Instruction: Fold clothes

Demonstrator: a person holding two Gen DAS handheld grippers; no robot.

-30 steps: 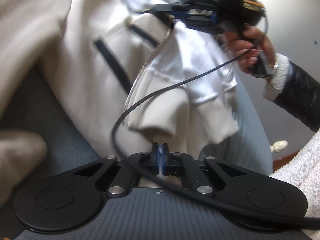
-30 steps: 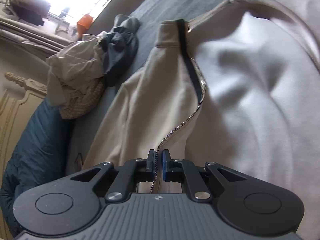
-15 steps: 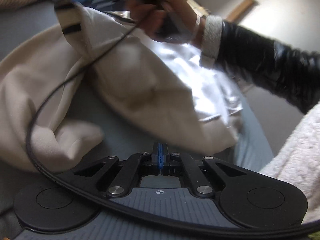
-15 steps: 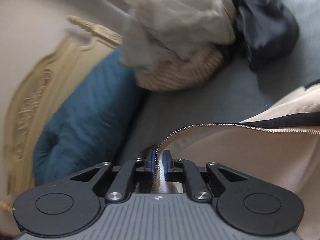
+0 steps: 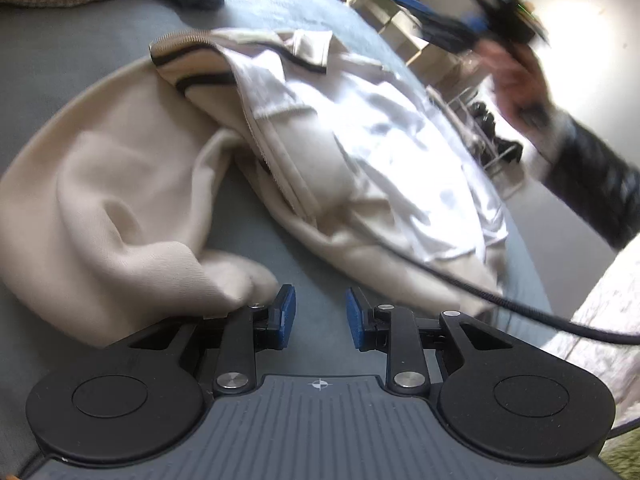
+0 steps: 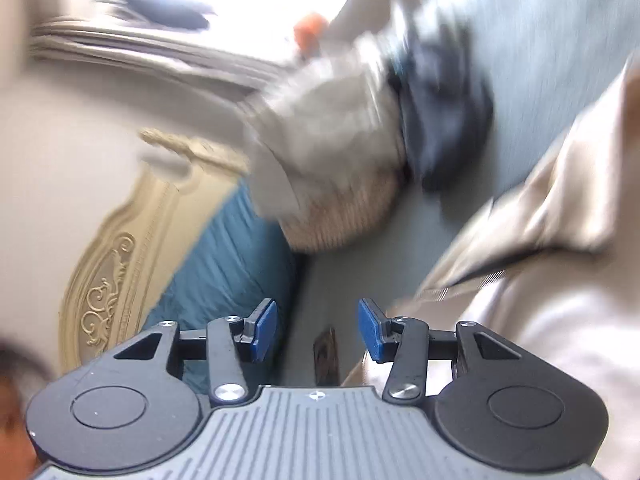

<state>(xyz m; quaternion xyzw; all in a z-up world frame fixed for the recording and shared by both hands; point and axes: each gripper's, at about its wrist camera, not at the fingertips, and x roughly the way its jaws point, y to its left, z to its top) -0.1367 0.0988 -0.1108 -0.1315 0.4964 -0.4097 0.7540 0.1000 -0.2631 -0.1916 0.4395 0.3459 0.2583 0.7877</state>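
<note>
A cream zip jacket [image 5: 132, 184] with black trim and a white lining [image 5: 400, 152] lies spread on the grey bed [image 5: 60, 56]. My left gripper [image 5: 320, 316] hovers just short of its hem, jaws opening, nothing between the blue pads [image 5: 286, 314]; a cream sleeve end lies against the left finger's outer side. In the left wrist view my right gripper [image 5: 452, 30] shows blurred above the jacket's far side in a hand with a black sleeve. In the right wrist view my right gripper [image 6: 318, 330] has its jaws opening and empty, and the jacket [image 6: 540, 272] lies to the right.
A heap of clothes [image 6: 352, 144], light, knitted and dark, sits at the head of the bed beside a teal pillow [image 6: 228, 272] and a carved cream headboard [image 6: 120, 272]. A black cable [image 5: 480, 292] trails over the jacket. White fleece [image 5: 608, 308] lies at right.
Both grippers have let go of the jacket and opened. The jacket has dropped flat onto the bed. The right gripper has swung up and away, and its view is blurred.
</note>
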